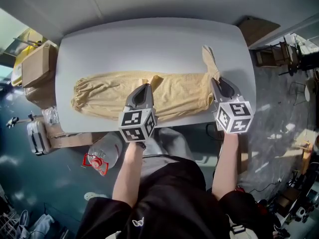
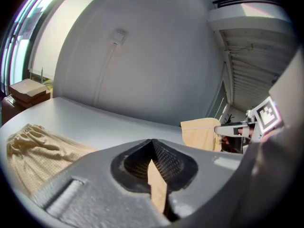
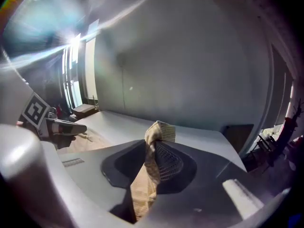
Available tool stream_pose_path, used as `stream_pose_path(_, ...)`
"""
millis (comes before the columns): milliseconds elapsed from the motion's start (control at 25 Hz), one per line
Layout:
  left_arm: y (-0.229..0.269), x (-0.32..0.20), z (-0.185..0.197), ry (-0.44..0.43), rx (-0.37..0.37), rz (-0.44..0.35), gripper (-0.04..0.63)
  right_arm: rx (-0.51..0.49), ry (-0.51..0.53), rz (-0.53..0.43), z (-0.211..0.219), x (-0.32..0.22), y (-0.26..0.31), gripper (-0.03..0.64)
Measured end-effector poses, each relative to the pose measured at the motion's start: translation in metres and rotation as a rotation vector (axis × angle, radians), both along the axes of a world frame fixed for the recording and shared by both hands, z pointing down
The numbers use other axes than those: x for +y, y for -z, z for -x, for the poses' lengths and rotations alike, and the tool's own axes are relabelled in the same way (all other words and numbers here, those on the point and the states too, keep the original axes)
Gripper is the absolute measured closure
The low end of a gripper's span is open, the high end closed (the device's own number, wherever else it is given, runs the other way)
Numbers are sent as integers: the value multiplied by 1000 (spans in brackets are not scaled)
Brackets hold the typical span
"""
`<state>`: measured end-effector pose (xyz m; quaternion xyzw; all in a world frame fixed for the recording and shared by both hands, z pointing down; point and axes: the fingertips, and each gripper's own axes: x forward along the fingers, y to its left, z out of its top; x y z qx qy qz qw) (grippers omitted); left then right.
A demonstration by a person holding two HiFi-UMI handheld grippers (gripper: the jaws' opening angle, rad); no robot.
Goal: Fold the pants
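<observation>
The tan pants (image 1: 174, 96) lay stretched across the grey desk (image 1: 149, 39), running from 9 o'clock to 3 o'clock in the head view. Their gathered waistband was at the 9 o'clock end. The cloth covered the half of the desk nearer the person, and the far half at 12 o'clock was bare.

The left hand-held gripper (image 1: 144, 86) sat at the pants' near edge, about midway along their length and pointing toward 12 o'clock. Its jaws were pressed together on a thin fold of the tan fabric, seen as a narrow strip between the pads in the left gripper view.

The right hand-held gripper (image 1: 215, 79) was at the 3 o'clock end of the pants. Its jaws were pinching a thicker, bunched wad of the same cloth. A twisted tip of it stuck out past the jaw tips toward 12 o'clock, lifted off the desk.

A cardboard box (image 1: 35, 66) stood beside the desk at 9 o'clock. A plastic bottle (image 1: 104, 153) with a red label lay on the floor at about 7 o'clock, just beside the person's left forearm.
</observation>
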<state>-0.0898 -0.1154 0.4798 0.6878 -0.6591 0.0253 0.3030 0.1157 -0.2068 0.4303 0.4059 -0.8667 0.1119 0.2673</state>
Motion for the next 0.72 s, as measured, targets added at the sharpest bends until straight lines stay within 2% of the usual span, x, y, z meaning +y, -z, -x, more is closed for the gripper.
stream_pose_path(240, 2, 35, 55, 82, -13, 0, 592, -1, 196, 25, 110, 40, -13, 551)
stream_pose_path(400, -4, 54, 88, 123, -11, 17, 592, 116, 352, 71, 171, 83, -55, 551)
stream_pose_path(560, -22, 70, 109, 138, 4, 53, 592, 279, 483, 144, 204, 134, -112, 551)
stream_pose_path(720, -40, 74, 113, 113, 16, 85, 592, 325, 534, 242, 212, 168, -156, 551)
